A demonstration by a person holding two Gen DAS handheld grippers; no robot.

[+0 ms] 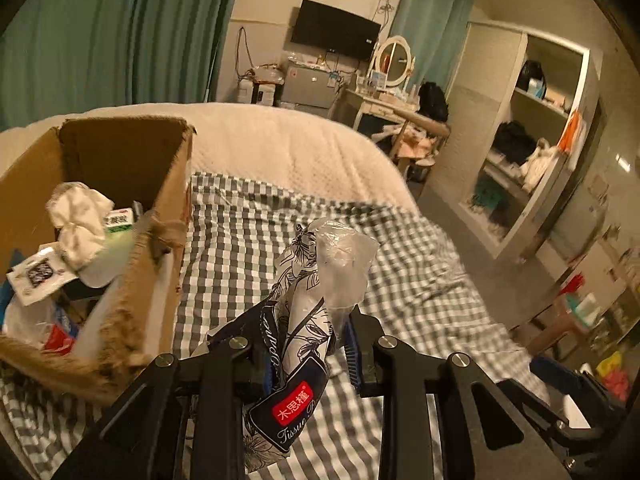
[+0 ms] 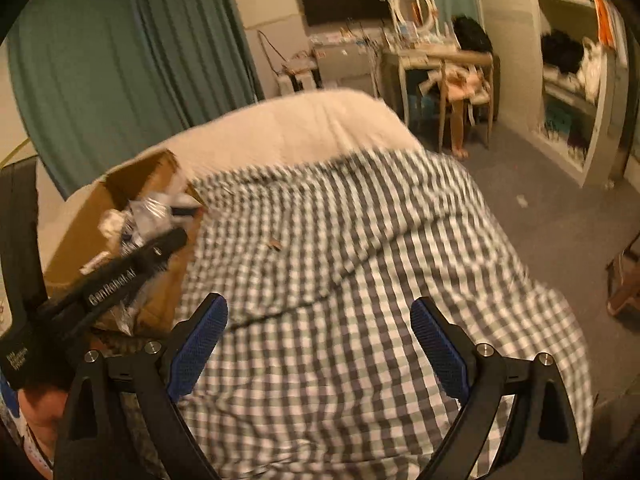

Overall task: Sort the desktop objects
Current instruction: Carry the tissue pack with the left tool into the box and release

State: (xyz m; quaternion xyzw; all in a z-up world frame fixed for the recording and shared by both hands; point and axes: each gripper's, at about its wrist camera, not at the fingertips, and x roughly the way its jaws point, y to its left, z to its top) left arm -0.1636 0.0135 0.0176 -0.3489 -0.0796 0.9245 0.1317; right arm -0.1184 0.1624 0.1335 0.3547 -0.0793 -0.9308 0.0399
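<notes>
Blue-padded left tool [image 1: 306,344]: clamped on a tissue pack [image 1: 296,344], lower centre of the left wrist view; the pack's crumpled clear end sticks up past the pads.
Tissue pack: black-and-white floral wrapper with a red label, held above the bed, just right of the cardboard box [image 1: 120,184].
Cardboard box: left side of the frame, on the checked blanket [image 1: 400,272], already holding crumpled white paper [image 1: 80,220], packets and wrappers.
Right tool [image 2: 318,344]: fingers [image 2: 200,344] spread wide, nothing between them, over the checked blanket.
Left tool in the right wrist view: black body at left, reaching toward the box.
</notes>
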